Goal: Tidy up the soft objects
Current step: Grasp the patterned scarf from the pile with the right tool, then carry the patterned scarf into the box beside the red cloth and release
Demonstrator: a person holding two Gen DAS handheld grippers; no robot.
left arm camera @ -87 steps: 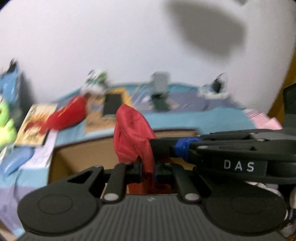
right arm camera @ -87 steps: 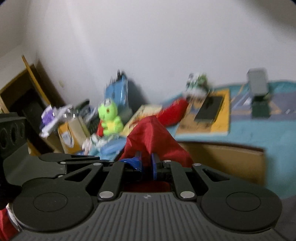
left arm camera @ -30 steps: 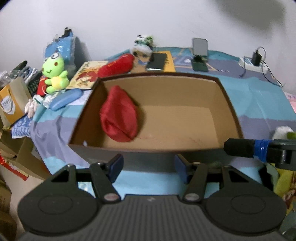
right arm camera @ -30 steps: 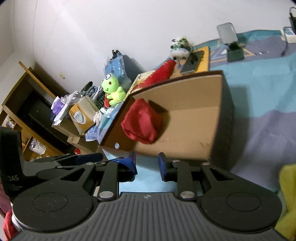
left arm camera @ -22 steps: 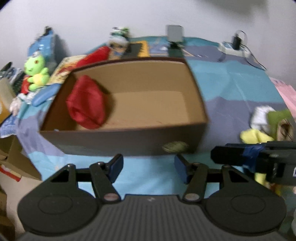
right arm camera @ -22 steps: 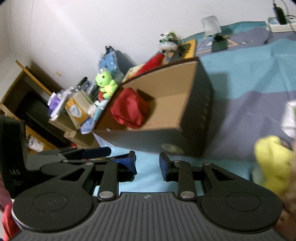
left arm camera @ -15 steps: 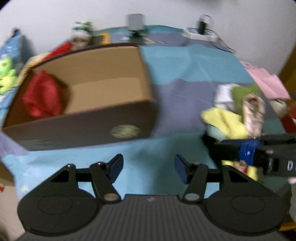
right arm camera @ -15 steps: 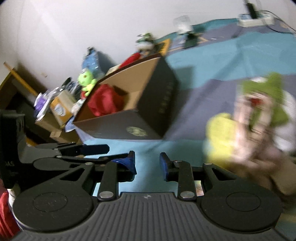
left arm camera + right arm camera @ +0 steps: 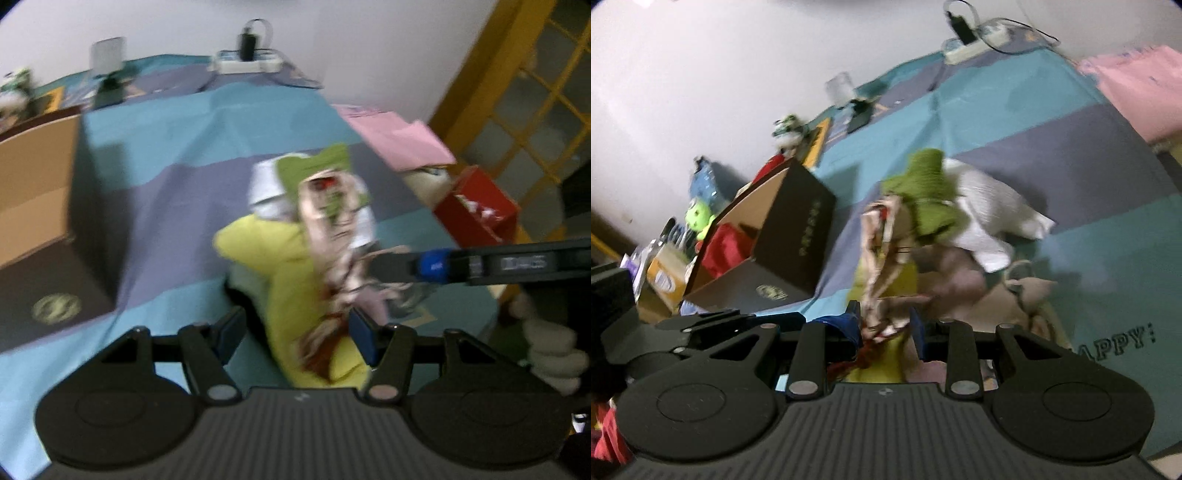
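Both hand-held grippers hang over the pile of soft cloths (image 9: pixel 923 236) on the striped bedsheet (image 9: pixel 207 122). The left hand-held gripper (image 9: pixel 297 330) stands apart, straddling a yellow cloth (image 9: pixel 291 266). The right hand-held gripper (image 9: pixel 884 325) is apart too, a patterned cloth (image 9: pixel 882 258) between its fingers. A red cloth (image 9: pixel 724 251) lies in the cardboard box (image 9: pixel 798 229) nearby.

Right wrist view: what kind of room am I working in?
Probably a bedroom or living room: a patchwork cloth covers the surface, a power strip lies by the wall, and a cardboard box sits beside loose clothes.
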